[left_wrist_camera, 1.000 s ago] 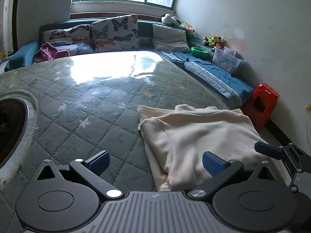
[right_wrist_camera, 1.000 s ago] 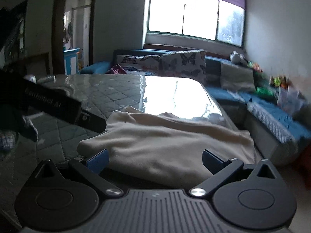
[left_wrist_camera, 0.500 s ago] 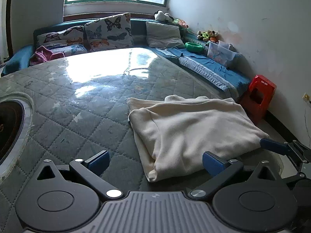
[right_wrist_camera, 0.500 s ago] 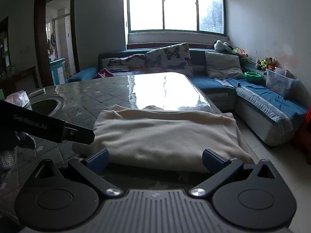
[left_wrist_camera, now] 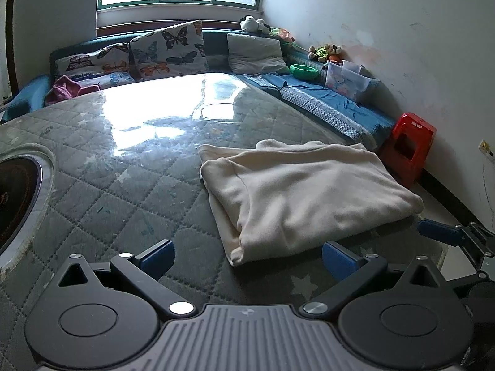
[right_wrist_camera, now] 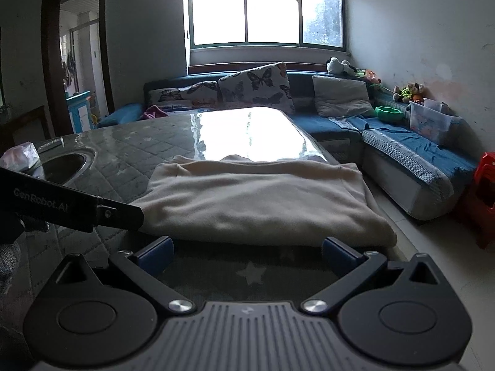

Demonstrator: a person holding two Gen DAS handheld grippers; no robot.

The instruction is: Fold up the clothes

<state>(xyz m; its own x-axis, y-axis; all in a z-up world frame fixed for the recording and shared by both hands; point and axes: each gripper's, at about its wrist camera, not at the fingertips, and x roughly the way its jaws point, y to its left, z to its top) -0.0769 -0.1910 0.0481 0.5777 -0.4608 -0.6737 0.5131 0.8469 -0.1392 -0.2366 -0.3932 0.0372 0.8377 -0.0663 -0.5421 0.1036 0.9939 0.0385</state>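
Note:
A cream garment (left_wrist_camera: pixel 303 194) lies folded into a thick rectangle near the table's right front corner, also seen as the cream garment (right_wrist_camera: pixel 256 198) in the right wrist view. My left gripper (left_wrist_camera: pixel 247 256) hovers open just short of the garment's near left corner, nothing between its blue pads. My right gripper (right_wrist_camera: pixel 247 253) is open too, facing the garment's near edge from in front. The right gripper's blue fingertip (left_wrist_camera: pixel 439 233) shows at the far right of the left wrist view. The left gripper's black finger (right_wrist_camera: pixel 92 208) crosses the left of the right wrist view.
The table (left_wrist_camera: pixel 130 167) has a grey quilted cover under glossy plastic and a round inset cooktop (left_wrist_camera: pixel 15 191) at left. A blue corner sofa (left_wrist_camera: pixel 324 99) with butterfly cushions wraps the far side. A red stool (left_wrist_camera: pixel 408 145) stands on the floor right.
Both grippers have pulled back and risen from the garment, which now lies farther ahead and fully in view. The garment itself has not moved.

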